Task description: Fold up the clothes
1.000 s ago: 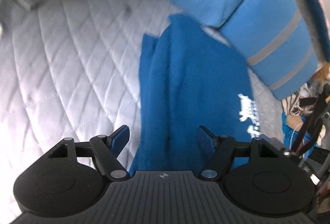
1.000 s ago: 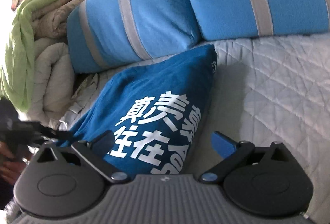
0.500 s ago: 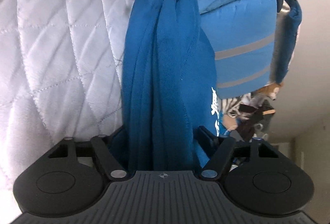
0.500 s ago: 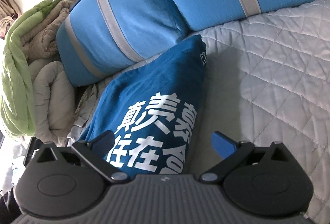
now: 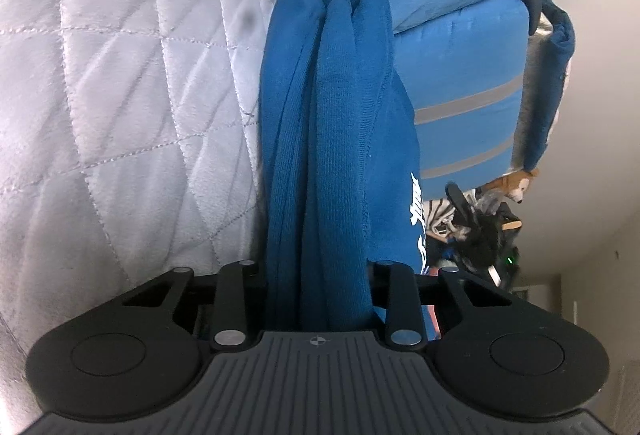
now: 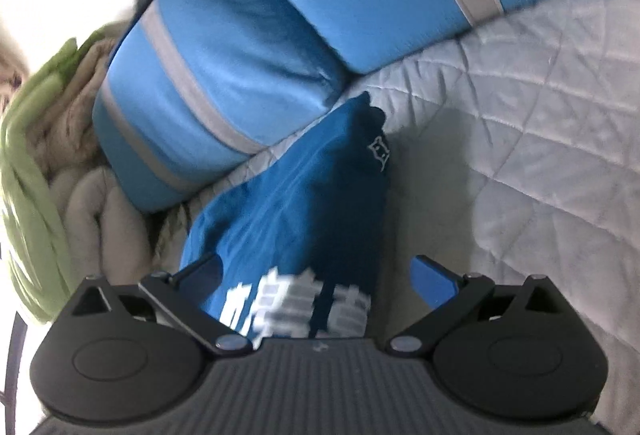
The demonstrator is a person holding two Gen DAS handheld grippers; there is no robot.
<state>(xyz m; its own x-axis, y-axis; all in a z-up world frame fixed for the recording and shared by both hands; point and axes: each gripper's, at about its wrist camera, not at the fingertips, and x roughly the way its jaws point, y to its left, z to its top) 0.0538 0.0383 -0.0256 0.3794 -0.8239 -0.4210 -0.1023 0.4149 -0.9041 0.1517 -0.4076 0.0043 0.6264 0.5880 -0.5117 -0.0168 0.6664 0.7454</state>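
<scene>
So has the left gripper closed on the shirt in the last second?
Yes. The left gripper stood open over the quilt a second ago; now it is shut on the bunched shirt.

A home bedroom: a bed point(image 6: 540, 123) under a quilted grey cover, striped blue pillows point(image 6: 224, 75) at its head edge, folded blankets point(image 6: 36, 155) heaped beside them, a plush toy point(image 5: 516, 187) nearby.

Quilted grey bed point(image 5: 120, 115) — blue striped pillows point(image 6: 224, 83) & blue shirt point(image 6: 304, 211) on it.
</scene>
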